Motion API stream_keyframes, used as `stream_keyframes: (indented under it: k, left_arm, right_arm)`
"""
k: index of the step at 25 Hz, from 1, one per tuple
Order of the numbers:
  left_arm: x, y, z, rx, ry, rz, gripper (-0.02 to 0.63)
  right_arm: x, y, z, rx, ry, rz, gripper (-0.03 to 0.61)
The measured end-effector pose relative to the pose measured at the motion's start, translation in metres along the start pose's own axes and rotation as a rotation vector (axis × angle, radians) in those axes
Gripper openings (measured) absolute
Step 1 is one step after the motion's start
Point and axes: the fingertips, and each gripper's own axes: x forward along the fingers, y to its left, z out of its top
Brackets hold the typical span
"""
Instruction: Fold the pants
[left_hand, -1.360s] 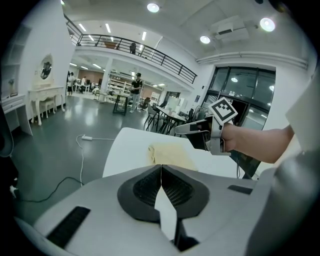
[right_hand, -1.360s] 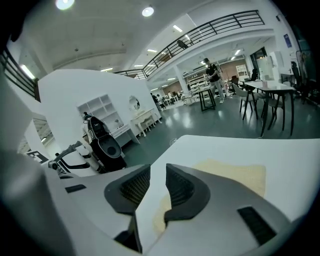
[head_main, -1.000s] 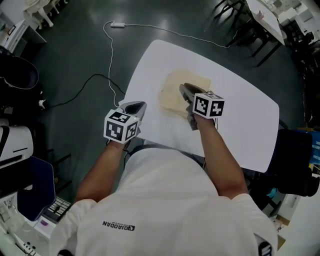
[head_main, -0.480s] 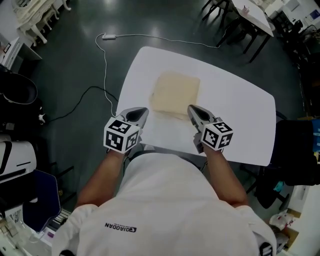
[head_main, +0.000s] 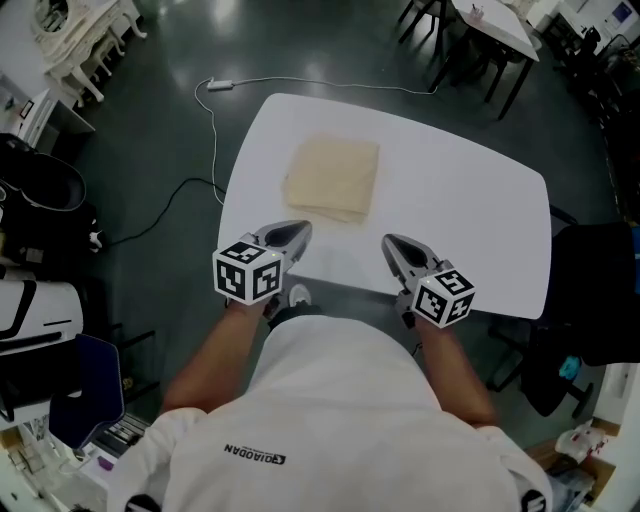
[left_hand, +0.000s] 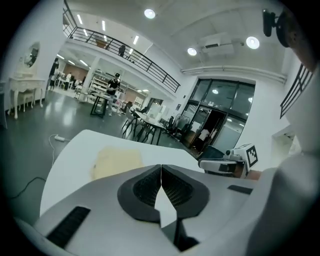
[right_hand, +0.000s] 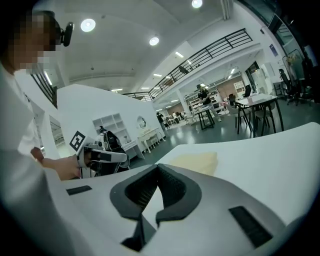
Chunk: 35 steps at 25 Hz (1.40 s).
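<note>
You've pulled both grippers back to the near edge of the table (head_main: 470, 210). The left gripper (head_main: 304, 229) and right gripper (head_main: 389, 241) each have their jaws together, empty. The folded pants (head_main: 333, 178) lie flat ahead, clear of both jaws and nearer the left.

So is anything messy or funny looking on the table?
Nothing stands out. The folded cream cloth pants lie flat in a tidy rectangle on the white table, with nothing spilled or torn. The left gripper and right gripper are both shut and empty, apart from the pants.
</note>
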Motion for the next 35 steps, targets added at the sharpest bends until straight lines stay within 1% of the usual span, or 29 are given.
stream_keyframes:
  k: [4,8,11,15,18,21,23,28,31,35]
  left_arm:
    - [-0.006,-0.025,-0.015,0.009,-0.025,0.086,0.028]
    - [-0.036,-0.044,-0.026,0.026,-0.071,0.198,0.028]
    - [-0.062,-0.053,-0.047,0.041,-0.068,0.259,0.028]
    - [-0.097,-0.051,-0.08,-0.004,-0.035,0.293,0.028]
    - [-0.117,-0.04,-0.079,-0.005,-0.053,0.308,0.028]
    - [-0.12,-0.025,-0.068,0.013,-0.073,0.286,0.028]
    - [-0.118,-0.017,-0.062,0.051,-0.066,0.251,0.028]
    - [-0.117,0.013,-0.055,0.206,0.022,0.128,0.028]
    - [-0.127,0.043,-0.046,0.255,0.075,0.044,0.029]
    - [-0.157,0.093,-0.037,0.309,0.145,-0.041,0.029]
  right_arm:
    - [-0.053,-0.003,-0.009,-0.024,0.002,0.033,0.018]
    - [-0.083,-0.005,-0.022,-0.032,0.022,0.073,0.018]
    - [-0.083,0.003,-0.029,-0.048,0.034,0.117,0.018]
    - [-0.07,0.035,-0.038,-0.045,0.043,0.171,0.018]
    - [-0.059,0.058,-0.04,-0.067,0.051,0.191,0.018]
    - [-0.046,0.067,-0.041,-0.082,0.064,0.168,0.018]
    - [-0.036,0.07,-0.045,-0.09,0.072,0.136,0.018]
    - [0.002,0.077,-0.052,-0.078,0.069,0.0,0.018]
    - [0.035,0.085,-0.05,-0.078,0.047,-0.108,0.019]
    - [0.077,0.119,-0.05,-0.011,-0.007,-0.222,0.019]
